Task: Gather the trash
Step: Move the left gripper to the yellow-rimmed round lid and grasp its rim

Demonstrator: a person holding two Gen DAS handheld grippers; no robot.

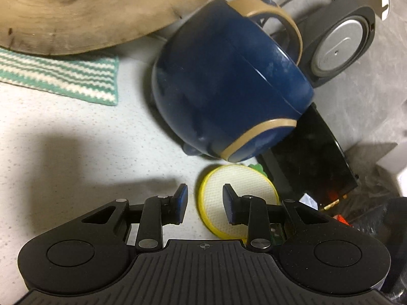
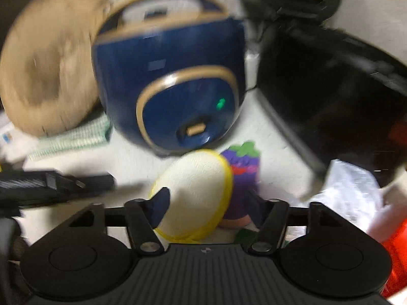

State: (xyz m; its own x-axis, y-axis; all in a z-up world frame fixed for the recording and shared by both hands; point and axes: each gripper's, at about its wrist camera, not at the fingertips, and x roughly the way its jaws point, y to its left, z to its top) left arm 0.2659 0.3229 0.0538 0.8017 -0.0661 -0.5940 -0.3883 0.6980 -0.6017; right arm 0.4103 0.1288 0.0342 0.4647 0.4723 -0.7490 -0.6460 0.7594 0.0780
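A round white pad with a yellow rim (image 1: 216, 190) lies on the pale counter, just in front of a blue rice cooker (image 1: 229, 81). My left gripper (image 1: 205, 204) hovers over the pad's left edge, jaws partly open and gripping nothing. In the blurred right wrist view the same pad (image 2: 198, 185) sits between the fingers of my right gripper (image 2: 206, 208). The left finger overlaps the pad and the right finger stands clear of its rim, so the gripper is open. A crumpled white plastic bag (image 2: 348, 188) and something red (image 2: 396, 254) lie to the right.
A purple grape-shaped mat (image 2: 241, 172) lies under the pad's right side. A black appliance (image 2: 330, 96) stands on the right, with a round wooden board (image 1: 89, 12) and a green striped cloth (image 1: 63, 73) on the left. A grey round base (image 1: 338, 45) stands behind the cooker.
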